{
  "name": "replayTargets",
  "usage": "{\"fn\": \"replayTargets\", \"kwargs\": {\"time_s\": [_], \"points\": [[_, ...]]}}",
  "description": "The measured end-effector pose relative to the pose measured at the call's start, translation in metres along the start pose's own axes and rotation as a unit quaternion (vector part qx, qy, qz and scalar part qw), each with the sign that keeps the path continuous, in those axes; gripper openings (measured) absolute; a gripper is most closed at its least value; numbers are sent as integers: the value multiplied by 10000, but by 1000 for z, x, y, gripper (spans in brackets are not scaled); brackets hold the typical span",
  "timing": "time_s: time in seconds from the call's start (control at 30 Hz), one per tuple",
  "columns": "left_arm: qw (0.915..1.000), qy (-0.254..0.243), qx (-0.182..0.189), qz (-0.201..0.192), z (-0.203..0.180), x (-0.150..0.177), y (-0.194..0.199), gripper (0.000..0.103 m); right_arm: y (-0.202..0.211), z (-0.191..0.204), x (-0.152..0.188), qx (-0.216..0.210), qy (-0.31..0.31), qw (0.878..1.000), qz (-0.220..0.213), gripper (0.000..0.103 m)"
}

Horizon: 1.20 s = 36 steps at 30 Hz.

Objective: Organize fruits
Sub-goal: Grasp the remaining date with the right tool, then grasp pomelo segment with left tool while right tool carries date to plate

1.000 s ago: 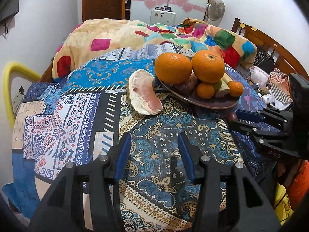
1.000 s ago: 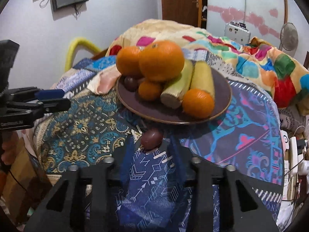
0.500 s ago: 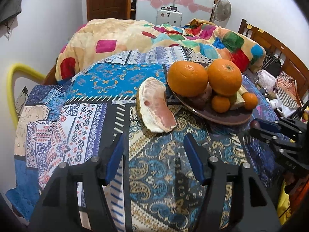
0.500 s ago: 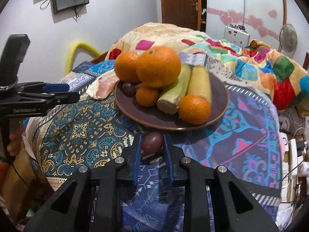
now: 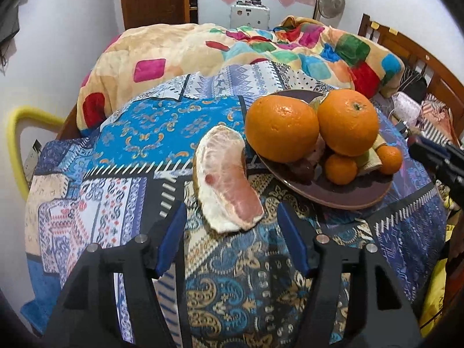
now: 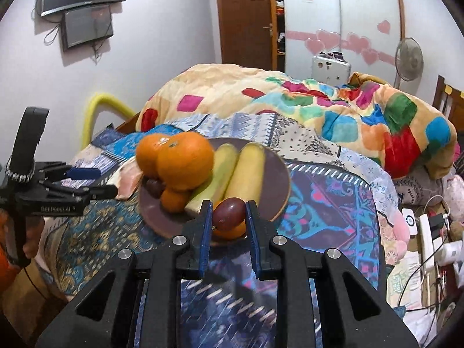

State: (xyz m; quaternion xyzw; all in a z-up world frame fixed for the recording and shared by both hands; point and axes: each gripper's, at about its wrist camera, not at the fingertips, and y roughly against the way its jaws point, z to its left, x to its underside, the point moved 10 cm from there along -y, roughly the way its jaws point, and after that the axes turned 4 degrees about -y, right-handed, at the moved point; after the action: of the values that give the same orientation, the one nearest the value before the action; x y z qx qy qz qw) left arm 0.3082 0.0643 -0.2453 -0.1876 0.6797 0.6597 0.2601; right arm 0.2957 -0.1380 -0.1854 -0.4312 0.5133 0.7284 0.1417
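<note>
A brown plate (image 5: 342,200) on the patterned bedspread holds two big oranges (image 5: 282,132), small oranges and two corn cobs (image 6: 246,171); it also shows in the right wrist view (image 6: 281,179). A peeled pomelo wedge (image 5: 226,179) lies on the cloth left of the plate. My left gripper (image 5: 232,237) is open just short of the wedge. My right gripper (image 6: 227,217) is shut on a dark purple passion fruit (image 6: 229,214), held above the plate's near edge over a small orange.
A bunched colourful quilt (image 5: 261,49) lies behind the plate. A wooden headboard (image 5: 406,52) stands at the right. A yellow padded rail (image 5: 14,133) is at the left edge. Cables and a power strip (image 6: 429,237) lie right of the bed.
My right gripper closed on the passion fruit and lifted it from the cloth up over the plate's edge. My left gripper moved forward toward the pomelo wedge, staying open.
</note>
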Motion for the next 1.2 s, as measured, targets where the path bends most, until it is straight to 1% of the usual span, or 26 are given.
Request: {"fn": "replayTargets", "kwargs": {"time_s": [0.13,0.37,0.47,0.63,0.67,0.7,0.9,0.93,1.0,1.03,1.07,1.1,1.13,1.2], "points": [[9998,-16,-23,199,4,-6,-17,64,-5,-9,-7,46,-10,10000,-30,21],[9991,-13,-41,419,12,-11,-43,64,-11,-18,-13,57,-59,9999,-97,21],[9992,-54,-52,386,13,-17,-46,64,-13,-18,-14,27,-41,9999,-104,21],[9996,-19,15,272,15,-23,-53,59,-12,-20,-13,39,-53,9999,-104,21],[9997,-27,46,242,15,-24,-52,53,-12,-20,-12,36,-59,9999,-94,21],[9997,-37,28,227,14,-24,-51,50,-13,-21,-12,30,-72,9999,-90,21],[9997,-1,-79,227,17,-20,-45,49,-9,-21,-12,18,-88,9999,-88,21],[9997,48,-47,241,19,-18,-41,48,-8,-20,-13,20,-74,9999,-94,21],[9993,203,152,289,19,-16,-34,48,-5,-21,-15,37,-52,9999,-112,21],[9993,214,172,268,19,-16,-31,48,-4,-22,-16,57,-35,9999,-127,21],[9996,177,88,209,20,-17,-24,48,-3,-23,-17,80,-24,9999,-140,21],[9999,84,-78,116,22,-19,-16,48,-3,-23,-18,93,-23,9998,-152,21],[9999,52,-146,63,23,-21,-11,48,-1,-24,-19,99,-34,9998,-171,21],[9999,56,-150,-33,24,-26,2,48,2,-26,-21,114,-45,9997,-204,21]]}}
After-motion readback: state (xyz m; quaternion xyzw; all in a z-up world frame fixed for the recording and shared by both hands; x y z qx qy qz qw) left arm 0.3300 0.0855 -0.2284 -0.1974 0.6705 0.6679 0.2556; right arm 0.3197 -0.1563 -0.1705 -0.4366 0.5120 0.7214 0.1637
